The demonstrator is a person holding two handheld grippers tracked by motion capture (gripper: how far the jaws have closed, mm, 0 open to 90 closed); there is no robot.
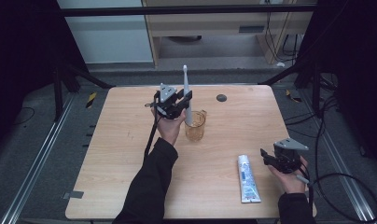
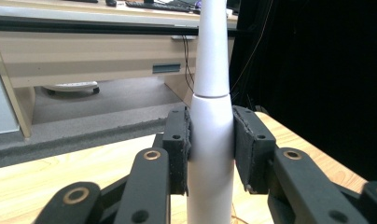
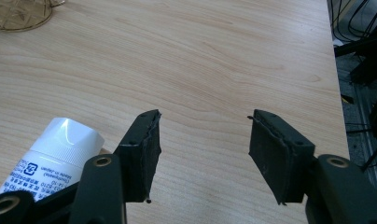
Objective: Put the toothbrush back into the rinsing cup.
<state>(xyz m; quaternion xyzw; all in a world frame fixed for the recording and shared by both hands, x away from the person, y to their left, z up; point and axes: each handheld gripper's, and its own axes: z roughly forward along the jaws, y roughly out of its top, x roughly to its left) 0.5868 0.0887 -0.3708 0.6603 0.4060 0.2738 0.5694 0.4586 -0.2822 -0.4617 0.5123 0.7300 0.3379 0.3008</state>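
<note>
The work surface was a pale wooden table (image 1: 130, 154) on a dark carpeted floor, with a beige desk (image 1: 214, 23) behind its far edge and black curtains at both sides.

The left gripper (image 1: 183, 103) was clamped on an electric toothbrush (image 1: 186, 95); in the left gripper view both pads (image 2: 177, 149) pressed flat on the white handle (image 2: 212, 154) just below the seam where the narrower neck begins. The brush stood upright, head uppermost, its lower end at or just inside the mouth of an amber glass cup (image 1: 195, 127), which stood near the middle of the table, toward the far edge. Whether the base had touched the cup floor could not be told.

The right gripper (image 1: 267, 157) hovered near the right front corner with its jaws apart and nothing between them. A toothpaste tube (image 1: 247, 179) lay flat just beside it, cap pointing toward the far edge; the cap (image 3: 67, 135) showed beside the left jaw in the right gripper view.

Assessment: the step in hand appeared to be standing the brush in the cup. It should be lowered straight and slowly, kept vertical and clear of the rim, since a light cup could tip under a sideways push. The grip should be let go only once the base rests on the cup floor, then the gripper drawn away without brushing the handle. The free gripper could steady the cup.
</note>
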